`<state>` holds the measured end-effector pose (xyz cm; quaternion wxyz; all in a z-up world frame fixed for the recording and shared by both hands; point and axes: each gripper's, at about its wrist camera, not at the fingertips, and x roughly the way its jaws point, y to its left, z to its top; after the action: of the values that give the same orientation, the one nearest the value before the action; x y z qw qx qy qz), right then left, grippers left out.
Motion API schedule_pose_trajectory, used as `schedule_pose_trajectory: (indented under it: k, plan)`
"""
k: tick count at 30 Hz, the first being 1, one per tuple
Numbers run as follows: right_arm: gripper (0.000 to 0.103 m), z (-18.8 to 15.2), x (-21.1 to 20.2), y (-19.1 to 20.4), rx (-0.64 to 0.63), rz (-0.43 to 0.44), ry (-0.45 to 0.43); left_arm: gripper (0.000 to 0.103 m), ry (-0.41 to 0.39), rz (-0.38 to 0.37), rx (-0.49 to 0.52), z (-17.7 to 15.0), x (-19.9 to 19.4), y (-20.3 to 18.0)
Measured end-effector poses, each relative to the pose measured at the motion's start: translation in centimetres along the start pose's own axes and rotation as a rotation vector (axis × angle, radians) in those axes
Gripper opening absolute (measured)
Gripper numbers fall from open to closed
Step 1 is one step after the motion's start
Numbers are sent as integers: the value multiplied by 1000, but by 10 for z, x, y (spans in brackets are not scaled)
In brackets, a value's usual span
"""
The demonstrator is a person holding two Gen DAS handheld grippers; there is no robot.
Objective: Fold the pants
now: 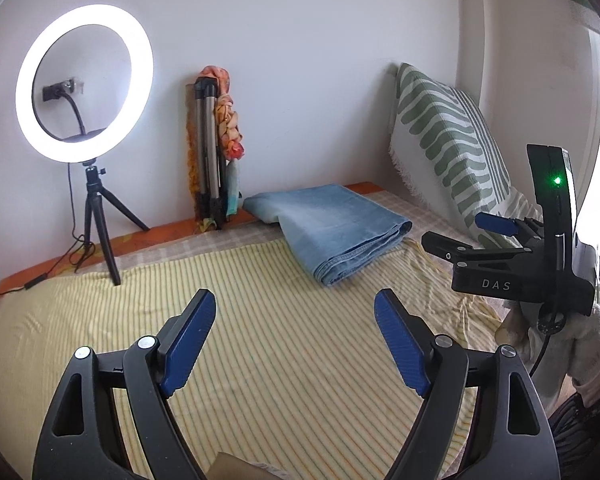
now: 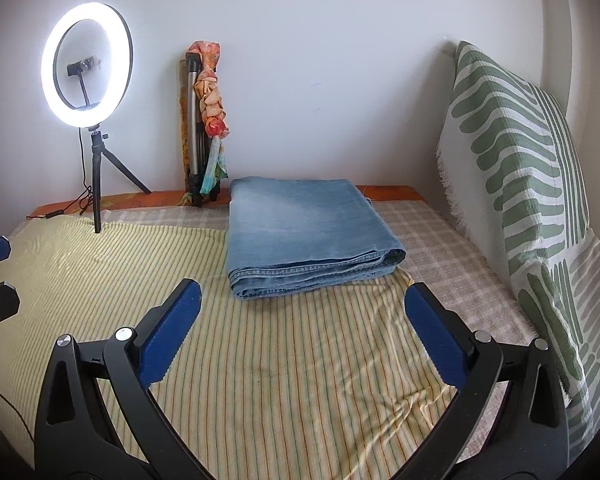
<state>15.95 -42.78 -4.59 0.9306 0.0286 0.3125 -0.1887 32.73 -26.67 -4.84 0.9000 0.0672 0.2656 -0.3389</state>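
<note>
Both grippers hang wide open with nothing between their blue pads: left gripper [image 1: 295,322] over the yellow striped sheet [image 1: 259,360], right gripper [image 2: 303,312] likewise. Ahead of them, well apart, the jeans [image 2: 304,232] lie folded in a neat stack on the bed (hems facing the right gripper), near the wall, with the striped pillow [image 2: 520,168] to their right.

The bed [image 2: 440,232] carries a striped yellow cloth [image 2: 279,360], folded jeans [image 2: 304,232] and 1 ring-light tripod [image 2: 97,184].
</note>
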Motion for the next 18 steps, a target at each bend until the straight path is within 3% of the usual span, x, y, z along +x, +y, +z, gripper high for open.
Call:
schedule_pose_trajectory:
  k: [18]
  plan:
    - [103,0,6,0,-2,1,-11,86,3,22,19,-9,6,0]
